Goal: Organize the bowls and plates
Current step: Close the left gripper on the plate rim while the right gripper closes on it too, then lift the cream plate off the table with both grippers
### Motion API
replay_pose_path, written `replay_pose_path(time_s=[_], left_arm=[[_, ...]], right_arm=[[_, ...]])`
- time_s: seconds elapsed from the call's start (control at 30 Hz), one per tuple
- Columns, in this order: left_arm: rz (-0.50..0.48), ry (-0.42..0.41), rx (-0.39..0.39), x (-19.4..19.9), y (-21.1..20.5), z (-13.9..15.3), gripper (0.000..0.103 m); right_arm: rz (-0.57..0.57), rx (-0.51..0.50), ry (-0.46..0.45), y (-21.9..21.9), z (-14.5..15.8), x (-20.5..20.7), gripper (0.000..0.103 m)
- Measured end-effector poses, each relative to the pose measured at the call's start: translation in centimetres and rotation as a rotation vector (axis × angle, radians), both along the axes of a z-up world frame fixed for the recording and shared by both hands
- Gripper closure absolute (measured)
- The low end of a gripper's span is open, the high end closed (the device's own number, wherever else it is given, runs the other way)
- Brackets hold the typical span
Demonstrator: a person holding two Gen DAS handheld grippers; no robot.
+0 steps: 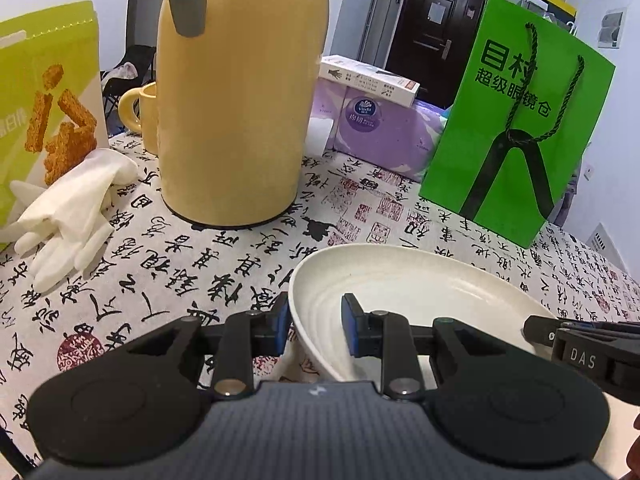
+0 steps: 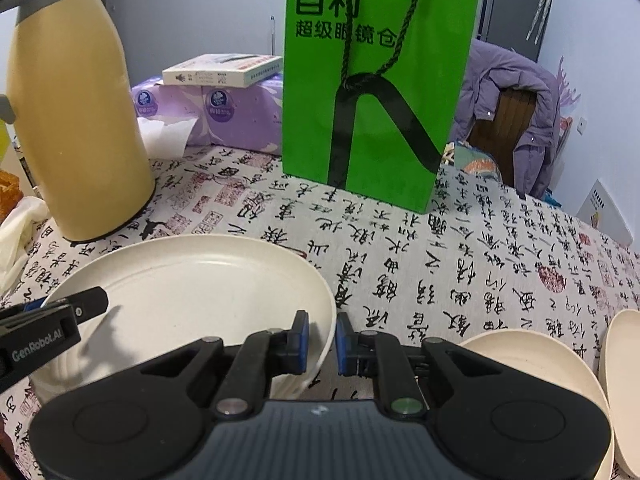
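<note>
both tongs pinch 1 cream plate (image 1: 404,284) near the green bag (image 1: 516,120): left tongs (image 1: 314,326) on its left rim, right tongs (image 2: 322,338) opposite.

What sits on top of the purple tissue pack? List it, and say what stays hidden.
A flat white box lies on the purple tissue pack. The green bag covers the pack's right end, so anything there is unseen.

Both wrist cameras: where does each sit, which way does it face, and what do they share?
Left wrist: on the left gripper, facing down across the table at the plate rim between its fingers, thermos beyond; the right gripper's tip shows at the right edge.
Right wrist: on the right gripper, pinching the plate's opposite rim; the left gripper's tip enters at the left.
Shared: plate, thermos, green bag, tissue packs.
</note>
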State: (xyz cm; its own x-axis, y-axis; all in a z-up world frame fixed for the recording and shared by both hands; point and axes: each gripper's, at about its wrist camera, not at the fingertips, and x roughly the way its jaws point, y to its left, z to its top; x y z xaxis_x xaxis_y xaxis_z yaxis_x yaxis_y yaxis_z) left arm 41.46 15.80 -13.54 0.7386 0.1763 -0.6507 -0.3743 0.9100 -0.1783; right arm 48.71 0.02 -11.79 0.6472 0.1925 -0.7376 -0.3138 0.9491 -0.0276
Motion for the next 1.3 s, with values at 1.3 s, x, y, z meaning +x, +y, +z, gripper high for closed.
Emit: replay_pose_path(time_s=[1.3], left_arm=[[-0.002,0.021,-0.089,0.7,1.3,-1.2,0.073]], right_arm=[[0.005,-0.019,0.041,0.4,-0.7,1.2,0.091]])
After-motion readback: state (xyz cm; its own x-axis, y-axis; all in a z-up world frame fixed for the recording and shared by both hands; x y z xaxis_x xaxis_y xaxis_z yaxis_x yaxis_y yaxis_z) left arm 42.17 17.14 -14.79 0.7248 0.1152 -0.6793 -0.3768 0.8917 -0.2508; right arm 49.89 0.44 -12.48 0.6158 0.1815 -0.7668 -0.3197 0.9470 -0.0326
